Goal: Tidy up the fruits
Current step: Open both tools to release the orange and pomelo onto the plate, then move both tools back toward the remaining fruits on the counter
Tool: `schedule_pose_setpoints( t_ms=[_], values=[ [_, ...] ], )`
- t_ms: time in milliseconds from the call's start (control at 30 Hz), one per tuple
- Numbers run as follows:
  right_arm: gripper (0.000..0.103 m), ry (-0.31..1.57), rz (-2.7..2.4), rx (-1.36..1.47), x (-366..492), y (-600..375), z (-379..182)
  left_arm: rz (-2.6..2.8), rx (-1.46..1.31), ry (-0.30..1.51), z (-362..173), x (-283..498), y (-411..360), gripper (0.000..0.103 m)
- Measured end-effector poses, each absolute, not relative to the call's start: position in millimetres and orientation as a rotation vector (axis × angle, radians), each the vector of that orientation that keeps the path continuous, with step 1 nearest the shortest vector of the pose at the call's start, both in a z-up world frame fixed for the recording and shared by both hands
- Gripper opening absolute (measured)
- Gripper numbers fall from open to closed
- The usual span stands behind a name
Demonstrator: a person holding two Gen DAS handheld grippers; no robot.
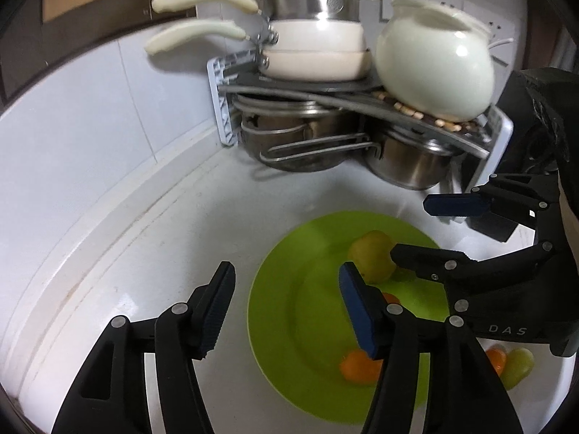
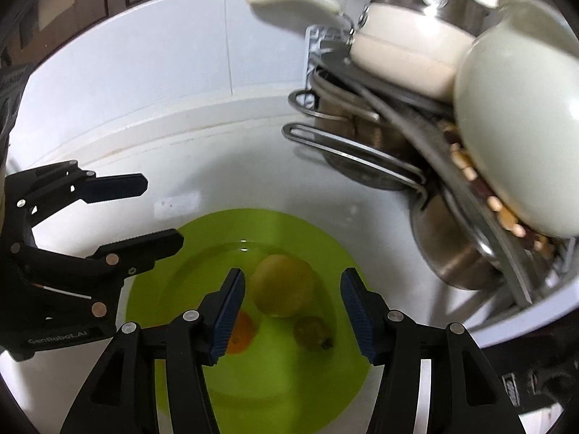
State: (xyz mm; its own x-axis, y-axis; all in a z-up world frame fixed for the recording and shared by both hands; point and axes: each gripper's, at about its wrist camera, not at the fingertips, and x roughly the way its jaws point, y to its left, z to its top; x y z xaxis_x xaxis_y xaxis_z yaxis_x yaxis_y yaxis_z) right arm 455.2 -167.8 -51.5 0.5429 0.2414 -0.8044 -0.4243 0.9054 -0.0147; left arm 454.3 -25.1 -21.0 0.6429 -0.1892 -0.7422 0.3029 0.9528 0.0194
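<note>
Two black tools with blue pads hang over a lime-green plate (image 2: 173, 271) on a white surface (image 1: 152, 246), each with its jaws standing apart and nothing between them. From the right wrist view, the right tool (image 2: 293, 311) frames three fruits on the plate: one yellow-green apple (image 2: 284, 285), one orange (image 2: 242, 332) half hidden by a pad, and one small brownish-green fruit (image 2: 311, 332). At the plate's left rim sits the left tool (image 2: 159, 209), likewise empty. In the left wrist view the left tool (image 1: 286, 311) shows a second orange (image 1: 358, 367) on the plate's near side, and two more fruits, one orange (image 1: 496, 360) and one pale green (image 1: 519, 367), off its right rim. At the surface's far corner, a rack (image 1: 224, 108) carries pots and one white jug (image 1: 434, 61).
</note>
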Motion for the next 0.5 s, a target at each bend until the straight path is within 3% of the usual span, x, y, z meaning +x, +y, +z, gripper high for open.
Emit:
schedule_pose_setpoints(
  t_ms=[500],
  values=[
    [0.056,0.691,0.344,-0.166,358,-187,23,-0.311,0.145,0.645,41,364,-21,0.07]
  ],
)
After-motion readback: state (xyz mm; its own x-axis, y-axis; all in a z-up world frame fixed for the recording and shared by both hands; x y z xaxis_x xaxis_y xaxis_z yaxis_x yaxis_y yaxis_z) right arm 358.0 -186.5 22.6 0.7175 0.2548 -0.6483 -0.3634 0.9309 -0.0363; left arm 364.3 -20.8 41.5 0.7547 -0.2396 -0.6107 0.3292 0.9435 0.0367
